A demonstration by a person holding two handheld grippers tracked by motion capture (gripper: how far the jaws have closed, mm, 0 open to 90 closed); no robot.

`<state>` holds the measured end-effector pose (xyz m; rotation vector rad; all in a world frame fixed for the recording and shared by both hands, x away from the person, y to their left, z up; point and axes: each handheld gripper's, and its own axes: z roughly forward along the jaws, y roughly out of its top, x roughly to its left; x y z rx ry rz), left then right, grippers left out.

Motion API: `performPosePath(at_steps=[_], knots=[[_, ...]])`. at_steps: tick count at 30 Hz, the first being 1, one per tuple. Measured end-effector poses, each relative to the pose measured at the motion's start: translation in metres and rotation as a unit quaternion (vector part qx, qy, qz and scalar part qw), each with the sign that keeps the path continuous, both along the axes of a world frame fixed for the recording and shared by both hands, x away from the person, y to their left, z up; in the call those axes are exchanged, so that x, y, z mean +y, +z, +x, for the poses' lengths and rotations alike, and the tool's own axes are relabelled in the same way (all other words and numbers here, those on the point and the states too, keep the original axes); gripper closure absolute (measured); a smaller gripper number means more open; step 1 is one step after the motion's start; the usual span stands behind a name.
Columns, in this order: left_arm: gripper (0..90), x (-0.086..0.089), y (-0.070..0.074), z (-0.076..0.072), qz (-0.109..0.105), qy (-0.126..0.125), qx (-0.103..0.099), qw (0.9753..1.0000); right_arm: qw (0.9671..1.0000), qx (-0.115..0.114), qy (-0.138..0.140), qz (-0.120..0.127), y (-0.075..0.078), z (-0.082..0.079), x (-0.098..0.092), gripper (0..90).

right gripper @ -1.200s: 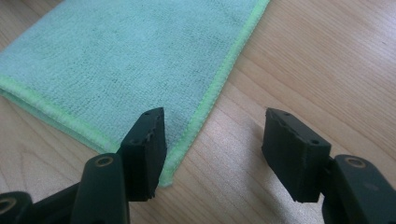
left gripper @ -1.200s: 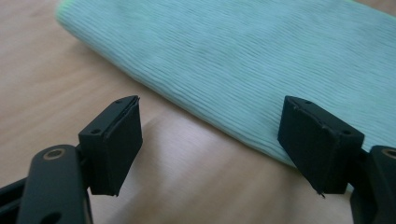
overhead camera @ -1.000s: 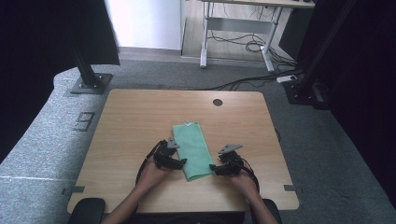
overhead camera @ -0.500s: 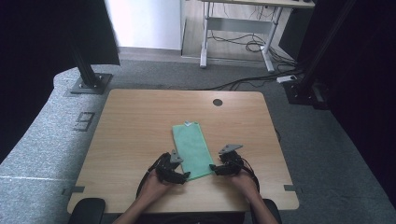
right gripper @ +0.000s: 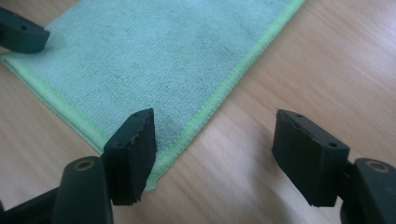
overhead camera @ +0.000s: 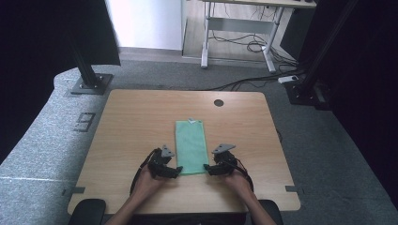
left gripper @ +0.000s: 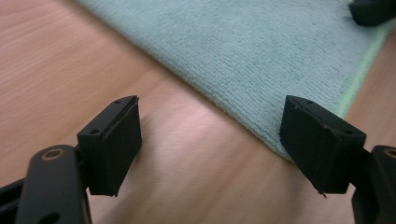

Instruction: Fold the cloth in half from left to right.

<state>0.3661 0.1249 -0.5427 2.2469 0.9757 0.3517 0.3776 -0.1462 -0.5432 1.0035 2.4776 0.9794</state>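
Note:
A folded green cloth [overhead camera: 191, 145] lies lengthwise on the wooden table [overhead camera: 131, 122], a small white tag at its far edge. My left gripper [overhead camera: 177, 170] is open at the cloth's near left corner [left gripper: 280, 144], one jaw right at that corner and the other over bare wood. My right gripper [overhead camera: 206, 168] is open at the near right corner [right gripper: 159, 172], its left jaw over the cloth's bright green hem. In the right gripper view a jaw of the left gripper [right gripper: 21, 35] rests at the far corner of the cloth [right gripper: 154, 60].
A round cable hole [overhead camera: 218, 102] sits near the table's far edge. Black stand bases [overhead camera: 89, 84] rest on the grey floor to the left and right. A white desk frame with cables [overhead camera: 244, 42] is behind.
The left gripper has slid from the cloth's left side down to its near left corner. The cloth now lies straighter. The right gripper has barely moved.

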Motion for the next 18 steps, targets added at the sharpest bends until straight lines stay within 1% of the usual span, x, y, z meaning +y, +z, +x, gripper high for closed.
performPosePath(at_steps=[1,2,3,4,6,7,10,13,14,17,18], knots=[[20.5,0.0,0.0,0.0,0.0,0.0,0.0,1.0,1.0,0.0,0.0,0.0,0.0,0.0,0.0,29.5],[19.9,0.005,0.0,0.006,0.002,0.002,-0.002,1.0,1.0,-0.003,-0.001,0.001,0.0,0.003,0.005,28.3],[19.9,0.005,0.0,0.006,0.002,0.002,-0.002,1.0,1.0,-0.003,-0.001,0.001,0.0,0.003,0.005,28.3],[19.9,0.008,0.0,0.011,0.002,0.003,-0.002,1.0,1.0,-0.005,-0.002,0.002,-0.001,0.006,0.008,27.9],[19.1,0.01,0.0,0.017,0.004,0.005,-0.006,1.0,1.0,-0.006,-0.003,0.003,-0.001,0.01,0.01,27.4],[19.0,0.01,0.0,0.017,0.004,0.005,-0.006,1.0,1.0,-0.006,-0.003,0.003,-0.001,0.01,0.01,27.4],[18.7,0.013,0.0,0.028,0.005,0.008,-0.005,0.9999,0.9999,-0.006,-0.008,0.003,-0.001,0.017,0.014,26.8],[18.7,0.014,0.0,0.032,0.007,0.011,-0.005,0.9999,0.9999,-0.008,-0.011,0.001,-0.001,0.022,0.015,26.7],[18.6,0.014,0.0,0.035,0.007,0.013,-0.007,0.9999,0.9999,-0.008,-0.015,0.004,-0.002,0.026,0.017,26.6],[18.0,0.016,0.0,0.038,0.006,0.015,-0.008,0.9998,0.9998,-0.006,-0.019,0.007,-0.002,0.031,0.018,26.5],[18.0,0.018,-0.001,0.041,0.002,0.018,-0.007,0.9998,0.9997,-0.006,-0.02,0.008,-0.002,0.032,0.019,26.6]])
